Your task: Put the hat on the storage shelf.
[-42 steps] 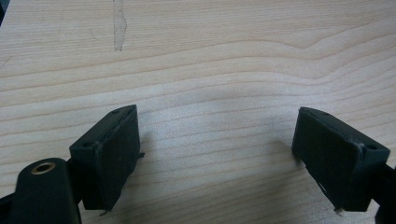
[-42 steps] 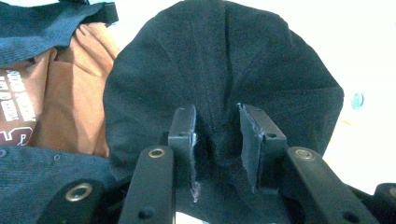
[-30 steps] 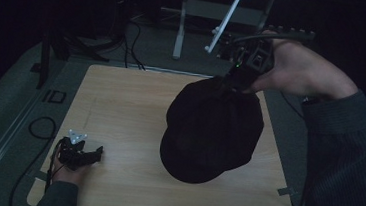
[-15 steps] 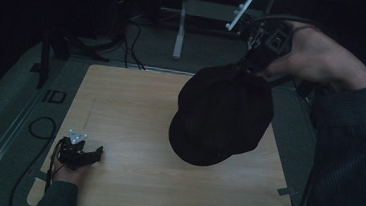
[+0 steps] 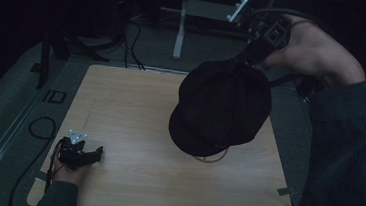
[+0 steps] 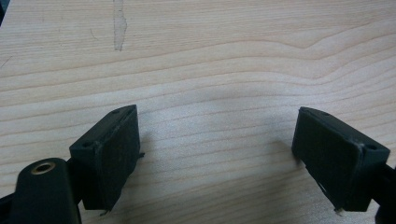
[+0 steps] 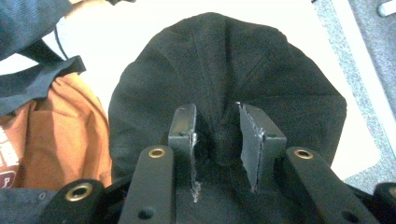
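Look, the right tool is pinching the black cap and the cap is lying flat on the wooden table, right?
Not quite. The right tool does pinch the black cap, but the cap isn't lying flat on the wooden table. In the high view it hangs lifted above the table, held from its top by that tool.

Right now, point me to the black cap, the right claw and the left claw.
black cap (image 5: 220,109): high view, middle of its crown.
right claw (image 7: 217,133): right gripper view, pinched fabric midway between its fingertips.
left claw (image 6: 217,156): left gripper view, bare gap midway between its fingertips.
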The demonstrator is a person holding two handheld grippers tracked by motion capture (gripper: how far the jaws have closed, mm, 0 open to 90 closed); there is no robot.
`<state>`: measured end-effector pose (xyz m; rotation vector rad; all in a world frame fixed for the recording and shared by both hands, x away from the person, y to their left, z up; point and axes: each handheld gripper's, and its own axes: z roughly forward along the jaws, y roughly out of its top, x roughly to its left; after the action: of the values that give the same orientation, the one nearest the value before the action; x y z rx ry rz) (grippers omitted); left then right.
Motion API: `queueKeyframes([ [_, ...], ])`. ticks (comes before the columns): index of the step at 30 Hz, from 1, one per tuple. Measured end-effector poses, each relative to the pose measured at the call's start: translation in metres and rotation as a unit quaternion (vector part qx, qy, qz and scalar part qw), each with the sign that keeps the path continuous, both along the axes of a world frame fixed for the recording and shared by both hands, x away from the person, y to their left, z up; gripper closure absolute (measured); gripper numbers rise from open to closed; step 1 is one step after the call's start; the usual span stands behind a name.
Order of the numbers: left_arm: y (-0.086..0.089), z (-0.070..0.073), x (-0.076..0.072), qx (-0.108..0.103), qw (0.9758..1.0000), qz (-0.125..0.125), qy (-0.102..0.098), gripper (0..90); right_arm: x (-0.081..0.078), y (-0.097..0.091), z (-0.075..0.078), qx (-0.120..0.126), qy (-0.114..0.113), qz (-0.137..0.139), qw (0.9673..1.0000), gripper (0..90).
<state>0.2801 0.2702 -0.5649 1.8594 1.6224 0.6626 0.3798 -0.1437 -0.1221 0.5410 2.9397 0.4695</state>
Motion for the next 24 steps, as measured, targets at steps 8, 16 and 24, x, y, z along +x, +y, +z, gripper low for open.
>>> queueKeyframes([
  [8, 0.0, 0.0, 0.0, -0.001, 1.0, 0.0, 0.0, 15.2, 0.006, -0.006, 0.004, 0.014, -0.006, -0.01, 0.9998, 66.9],
  [16, 0.0, 0.0, 0.0, 0.001, 1.0, -0.001, 0.001, 15.2, 0.012, -0.011, 0.005, 0.018, -0.011, -0.021, 0.9996, 66.8],
  [24, 0.0, 0.0, 0.0, 0.0, 1.0, 0.0, 0.001, 15.2, 0.02, -0.015, 0.003, 0.012, -0.01, -0.032, 0.9993, 66.8],
])
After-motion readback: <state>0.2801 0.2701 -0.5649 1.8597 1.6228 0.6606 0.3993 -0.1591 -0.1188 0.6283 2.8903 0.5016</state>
